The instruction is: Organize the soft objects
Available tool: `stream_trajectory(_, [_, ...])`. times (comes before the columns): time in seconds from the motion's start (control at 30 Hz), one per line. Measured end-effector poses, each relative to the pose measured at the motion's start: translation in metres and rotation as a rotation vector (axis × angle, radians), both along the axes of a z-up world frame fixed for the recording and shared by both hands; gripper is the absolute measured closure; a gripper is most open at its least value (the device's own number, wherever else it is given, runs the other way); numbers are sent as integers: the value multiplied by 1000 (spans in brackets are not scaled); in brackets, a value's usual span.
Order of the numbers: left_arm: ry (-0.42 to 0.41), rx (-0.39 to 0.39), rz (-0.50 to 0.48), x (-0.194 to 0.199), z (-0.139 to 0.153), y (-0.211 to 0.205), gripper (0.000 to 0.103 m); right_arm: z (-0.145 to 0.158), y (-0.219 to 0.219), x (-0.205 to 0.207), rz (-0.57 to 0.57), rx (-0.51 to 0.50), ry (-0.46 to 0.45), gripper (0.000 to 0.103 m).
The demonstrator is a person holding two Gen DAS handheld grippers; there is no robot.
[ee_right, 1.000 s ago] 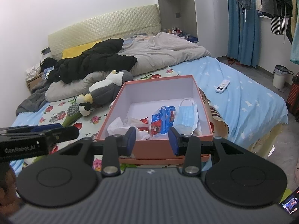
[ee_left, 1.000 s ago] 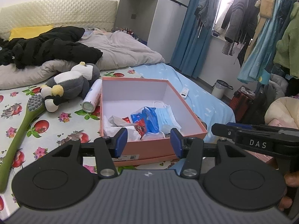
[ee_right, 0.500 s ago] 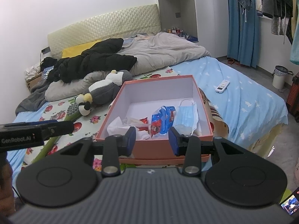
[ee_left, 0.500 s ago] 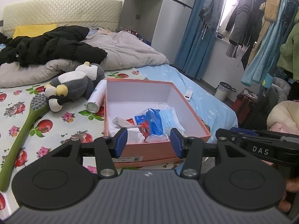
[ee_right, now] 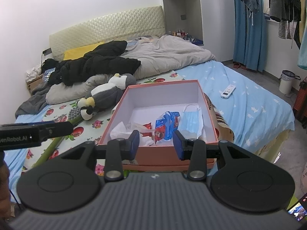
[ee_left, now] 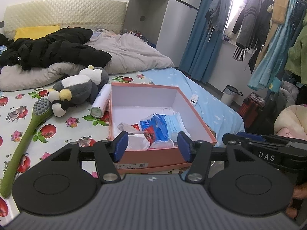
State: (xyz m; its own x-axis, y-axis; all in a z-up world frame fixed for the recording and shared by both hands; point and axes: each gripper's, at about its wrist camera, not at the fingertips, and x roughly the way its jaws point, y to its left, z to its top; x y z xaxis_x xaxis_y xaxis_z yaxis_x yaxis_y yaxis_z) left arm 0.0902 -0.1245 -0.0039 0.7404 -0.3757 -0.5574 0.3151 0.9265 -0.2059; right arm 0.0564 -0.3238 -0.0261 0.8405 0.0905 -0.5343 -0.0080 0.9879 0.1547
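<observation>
A pink box [ee_left: 163, 153] [ee_right: 159, 153] sits open on the bed. It holds a blue face mask [ee_left: 175, 123] [ee_right: 191, 120], a blue and red packet [ee_left: 155, 128] [ee_right: 165, 126] and crumpled white tissue [ee_left: 134, 141] [ee_right: 120, 130]. A grey and white plush penguin [ee_left: 78, 90] [ee_right: 109, 94] lies on the flowered sheet left of the box. My left gripper [ee_left: 152, 145] hovers before the box's near wall, its jaws opening with nothing between them. Beside it, my right gripper [ee_right: 155, 142] stays open and empty over the same wall.
A green long-handled brush [ee_left: 23, 140] and a white spray can [ee_left: 100, 103] lie left of the box. A white remote [ee_right: 228, 91] rests on the blue sheet to the right. Black clothing and a grey duvet pile up behind. Hanging clothes and a bin stand at the right.
The left gripper's jaws have spread a little wider. The left view has shifted slightly, so the box sits a touch further right. The right gripper has not moved.
</observation>
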Motion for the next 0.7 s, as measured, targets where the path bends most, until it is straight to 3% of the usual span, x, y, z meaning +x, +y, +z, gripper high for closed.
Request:
stream_trajectory(0.13, [-3,6,-1,-1,4,-1,39,1,-1,0,-2,1,-2,61])
stream_trajectory(0.2, [-4,3,-2,-1,5,-1,31,1,-2,0,-4,5,0,60])
stream_trajectory(0.23, [-3,2,-2,0,5,-2,23,1,-2,0,-10,8,2,55])
stream_trajectory(0.3, [0,9,8,1,6,-3,12,2,-5,0,-22,13,-5,37])
stream_trajectory(0.37, [5,17,18,3,6,-3,8,4,-7,-1,-17,10,-13,36])
stream_trajectory(0.43, [18,16,22,5,5,-2,4,5,-8,1,-21,-8,-10,27])
stream_trajectory(0.47, [23,17,22,7,5,-2,3,4,-9,2,-24,-12,-12,10])
stream_trajectory(0.5, [28,19,24,8,5,-2,2,5,-10,2,-26,-11,-17,0])
stream_trajectory(0.7, [32,45,45,9,5,-4,0,4,-11,2,-25,10,-16,0])
